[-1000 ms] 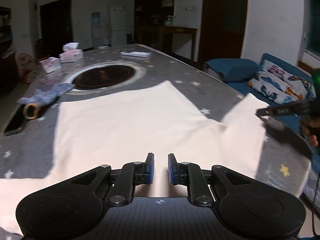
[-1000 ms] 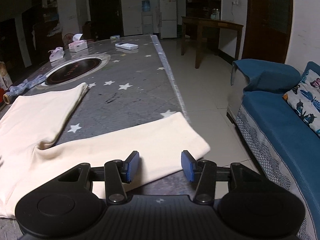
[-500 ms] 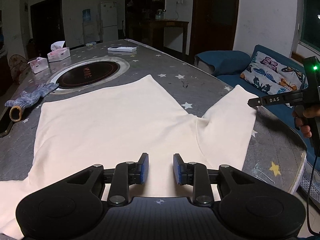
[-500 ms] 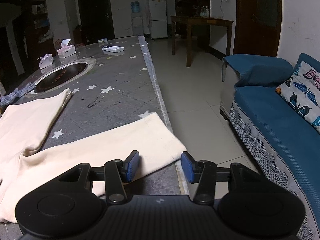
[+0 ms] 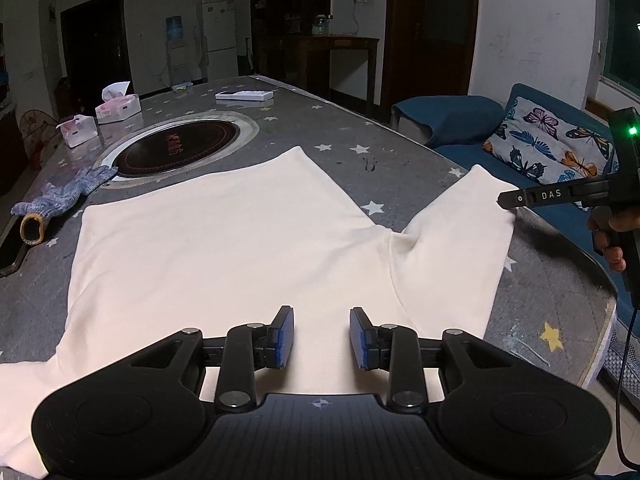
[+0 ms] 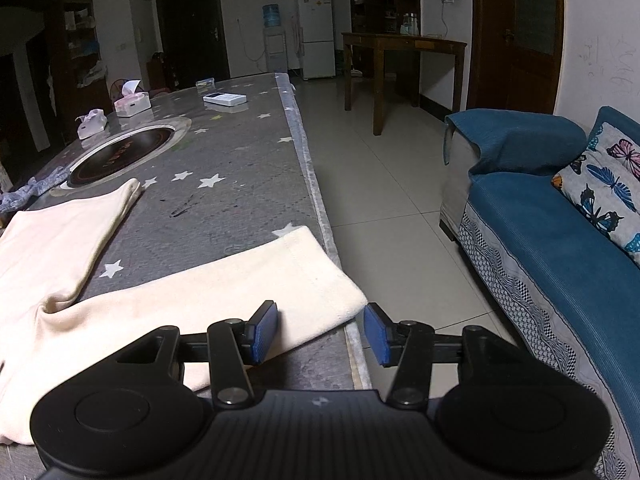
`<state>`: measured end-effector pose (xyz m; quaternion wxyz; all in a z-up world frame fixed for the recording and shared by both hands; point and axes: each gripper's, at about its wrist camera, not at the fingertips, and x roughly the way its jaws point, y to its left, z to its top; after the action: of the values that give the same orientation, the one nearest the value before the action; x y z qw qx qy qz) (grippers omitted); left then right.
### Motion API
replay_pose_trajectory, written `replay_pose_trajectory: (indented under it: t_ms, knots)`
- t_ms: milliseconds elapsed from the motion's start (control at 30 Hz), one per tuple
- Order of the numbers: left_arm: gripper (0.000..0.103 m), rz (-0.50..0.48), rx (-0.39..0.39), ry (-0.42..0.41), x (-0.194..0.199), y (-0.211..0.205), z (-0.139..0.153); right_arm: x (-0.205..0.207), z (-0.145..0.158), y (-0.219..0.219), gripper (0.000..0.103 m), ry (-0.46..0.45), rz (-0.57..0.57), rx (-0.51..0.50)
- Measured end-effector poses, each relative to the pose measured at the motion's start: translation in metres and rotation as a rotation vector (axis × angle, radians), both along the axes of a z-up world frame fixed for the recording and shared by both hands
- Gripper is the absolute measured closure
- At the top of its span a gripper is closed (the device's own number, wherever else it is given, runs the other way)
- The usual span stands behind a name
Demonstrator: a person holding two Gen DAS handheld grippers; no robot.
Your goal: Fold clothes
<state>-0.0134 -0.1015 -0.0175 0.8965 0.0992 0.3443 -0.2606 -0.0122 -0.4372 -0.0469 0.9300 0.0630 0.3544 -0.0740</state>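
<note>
Your cream long-sleeved top (image 5: 224, 256) lies spread flat on the star-print table (image 5: 400, 160), body toward the round inset hotplate (image 5: 176, 148), one sleeve (image 6: 224, 292) reaching out to the table's edge beside the blue sofa (image 6: 540, 240). Your left gripper (image 5: 321, 338) sits over the near edge of the top, jaws just opened a little further, blue pads apart, cloth below them and nothing pinched. Your right gripper (image 6: 320, 332) is released too, jaws wide, the left pad over the sleeve cuff and the right pad out past the table edge over the floor. From the left camera you can read "DAS" in white on the right gripper's side bar, with a green light above it. There's red lettering on the hotplate, too blurred to read. A knitted work glove (image 5: 60, 196), two tissue boxes (image 5: 118, 104) and a white remote (image 5: 244, 95) sit beyond.
</note>
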Motion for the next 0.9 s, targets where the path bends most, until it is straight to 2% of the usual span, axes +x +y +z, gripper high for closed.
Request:
replay_pose_trajectory:
  t_ms: [333,600,900]
  knots:
    - [0.06,0.003,0.015,-0.003,0.001,-0.006,0.001,-0.003,-0.001,-0.007,0.046,-0.007,-0.01,0.018]
    - [0.053,0.001,0.027,-0.005,0.0,-0.012,0.002,-0.003,-0.003,-0.013,0.046,-0.016,-0.007,0.053]
    - [0.05,-0.001,0.053,-0.009,0.0,-0.019,0.003,-0.007,-0.009,-0.03,0.047,-0.036,-0.003,0.168]
